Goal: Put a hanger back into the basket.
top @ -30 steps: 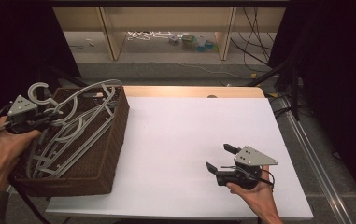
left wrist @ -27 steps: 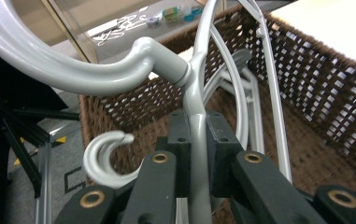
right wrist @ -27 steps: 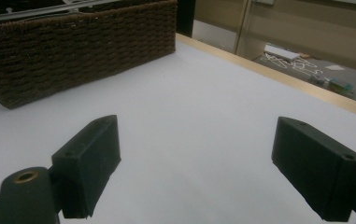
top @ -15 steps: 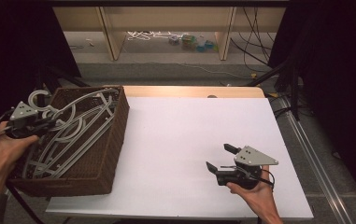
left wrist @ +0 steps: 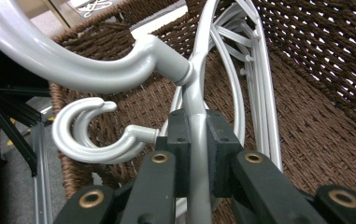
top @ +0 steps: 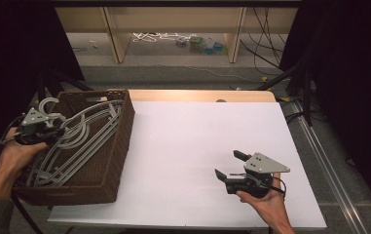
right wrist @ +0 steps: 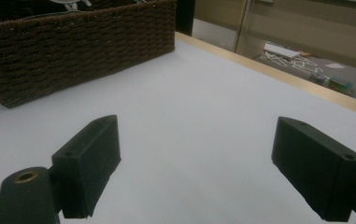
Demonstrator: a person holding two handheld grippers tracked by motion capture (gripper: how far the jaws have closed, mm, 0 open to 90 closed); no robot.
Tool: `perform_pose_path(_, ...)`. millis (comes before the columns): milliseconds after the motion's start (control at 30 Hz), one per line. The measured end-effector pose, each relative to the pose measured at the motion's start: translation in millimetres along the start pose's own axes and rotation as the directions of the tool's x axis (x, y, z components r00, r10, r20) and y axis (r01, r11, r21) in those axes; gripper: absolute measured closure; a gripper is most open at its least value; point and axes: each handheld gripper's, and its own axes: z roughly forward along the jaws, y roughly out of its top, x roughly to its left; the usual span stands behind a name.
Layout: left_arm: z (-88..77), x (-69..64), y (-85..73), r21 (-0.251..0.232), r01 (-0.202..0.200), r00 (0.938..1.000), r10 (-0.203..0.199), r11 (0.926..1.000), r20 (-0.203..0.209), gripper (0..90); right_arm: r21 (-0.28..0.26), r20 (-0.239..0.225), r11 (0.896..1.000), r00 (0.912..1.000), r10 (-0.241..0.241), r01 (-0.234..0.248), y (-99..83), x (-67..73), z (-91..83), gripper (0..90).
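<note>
The left gripper (left wrist: 198, 140) was clenched on a grey plastic hanger (left wrist: 199, 93) above the brown woven basket (top: 124, 126); the right gripper (right wrist: 196, 163) was released.

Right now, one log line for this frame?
left gripper: shut on hanger | basket: holds hangers | right gripper: open, above table

High view looks down over the table (top: 197, 141); both gripper views sit close, sharing the basket (top: 120, 141)
</note>
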Motion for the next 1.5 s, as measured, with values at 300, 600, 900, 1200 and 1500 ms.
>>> perform_pose_path(300, 4.9, 1.9, -2.3, 0.018, 0.038, 0.9991, -0.038, 0.9991, 0.017, 81.6, -0.001, 0.001, 1.0, 1.0, -0.005, 0.005, -0.8, -0.2, 0.6, 16.4)
perform_pose_path(600, 28.1, -6.3, -5.8, 0.124, 0.079, 0.996, -0.083, 0.9891, 0.032, 81.3, 0.002, -0.001, 1.0, 1.0, 0.001, -0.001, -0.7, -0.1, 0.8, 16.4)
perform_pose_path(900, 30.0, -4.3, -9.3, 0.127, 0.122, 0.992, -0.125, 0.9844, 0.016, 77.2, 0.01, 0.0, 1.0, 1.0, 0.0, 0.0, -1.3, -1.1, 0.4, 16.4)
perform_pose_path(1200, 16.1, 2.4, -5.6, 0.109, 0.201, 0.9797, -0.199, 0.9736, -0.022, 58.7, 0.012, -0.002, 1.0, 1.0, 0.001, -0.001, -1.5, -0.8, 0.6, 16.5)
perform_pose_path(1500, -14.9, -12.0, 14.3, -0.071, 0.295, 0.9539, -0.298, 0.953, -0.038, 33.9, 0.004, 0.0, 1.0, 1.0, 0.005, -0.005, -1.2, -0.6, 0.5, 16.4)
